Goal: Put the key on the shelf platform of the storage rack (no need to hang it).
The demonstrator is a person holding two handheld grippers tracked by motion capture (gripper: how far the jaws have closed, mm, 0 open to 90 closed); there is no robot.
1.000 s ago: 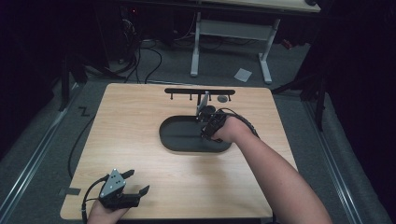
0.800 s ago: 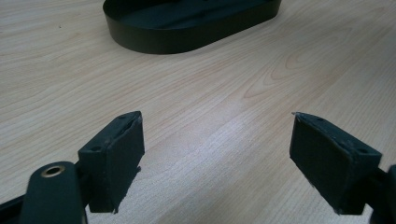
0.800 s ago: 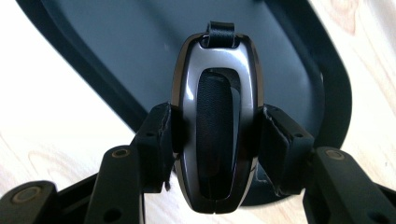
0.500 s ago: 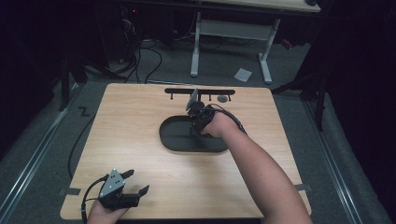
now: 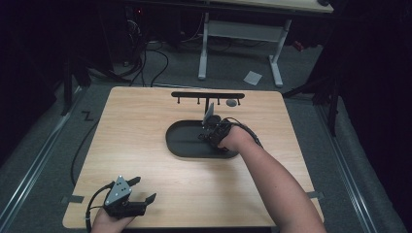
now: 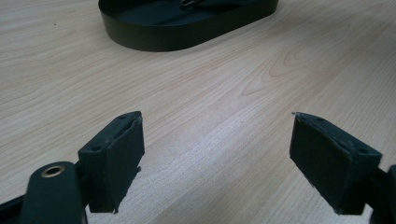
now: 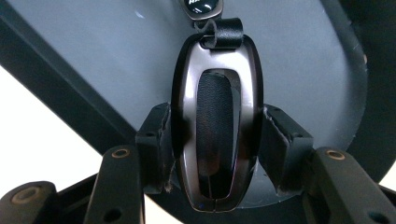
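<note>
Right gripper view: key fob (image 7: 217, 135) clamped between pads of right gripper (image 7: 217, 154), over black tray (image 7: 116, 56).
High view: left gripper (image 5: 141, 190) rested wide open, empty, near desk (image 5: 145, 121) corner.

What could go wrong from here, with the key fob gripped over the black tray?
1. The right gripper pinches the glossy, rounded key fob only at its lower sides; it could slip or twist out.
2. The fob's loop and attached tag hang forward and might snag the tray rim.
3. The left gripper rests open, far away, so it cannot help.
</note>
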